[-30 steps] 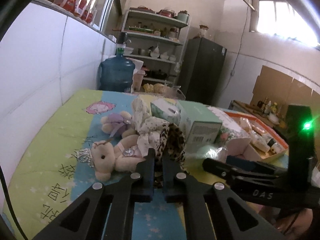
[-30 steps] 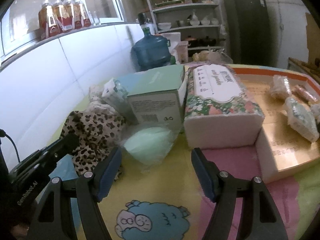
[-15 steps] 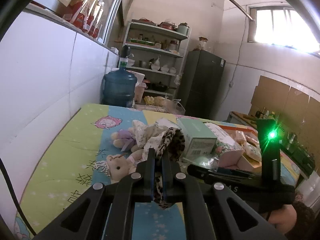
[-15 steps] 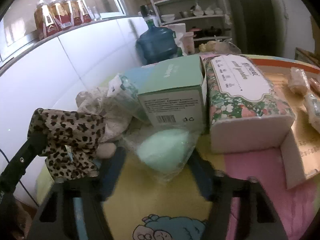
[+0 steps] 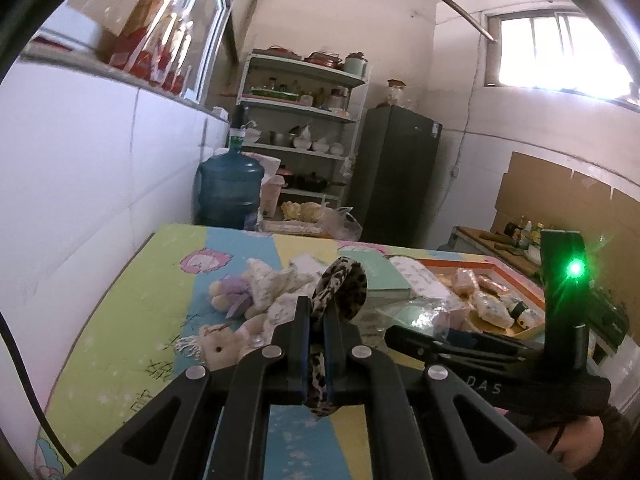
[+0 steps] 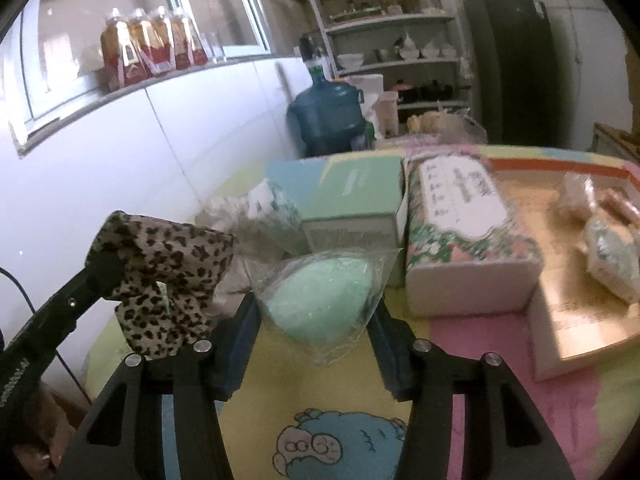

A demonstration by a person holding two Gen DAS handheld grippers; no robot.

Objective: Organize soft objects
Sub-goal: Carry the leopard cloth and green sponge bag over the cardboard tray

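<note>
My left gripper [image 5: 316, 312] is shut on a leopard-print cloth [image 5: 345, 285], which hangs lifted above the mat; from the right wrist the cloth [image 6: 168, 264] dangles at the left. My right gripper [image 6: 314, 305] has its jaws closing on a pale green sponge in a clear bag [image 6: 320, 300]. The pads press the bag's sides and it sits raised between them. On the mat lie a cream plush bear [image 5: 218, 344], a purple plush [image 5: 232, 292] and a floral cloth [image 5: 280, 280].
A green carton [image 6: 352, 200] and a floral tissue pack [image 6: 460, 220] stand just behind the sponge. An orange-rimmed tray [image 6: 580, 320] with snack packets lies to the right. A white wall runs along the left, with a blue water jug [image 6: 324, 120] beyond the table.
Both grippers rose. The leopard cloth came up off the pile in the left gripper. The right jaws narrowed onto the bagged sponge, which lifted with them.
</note>
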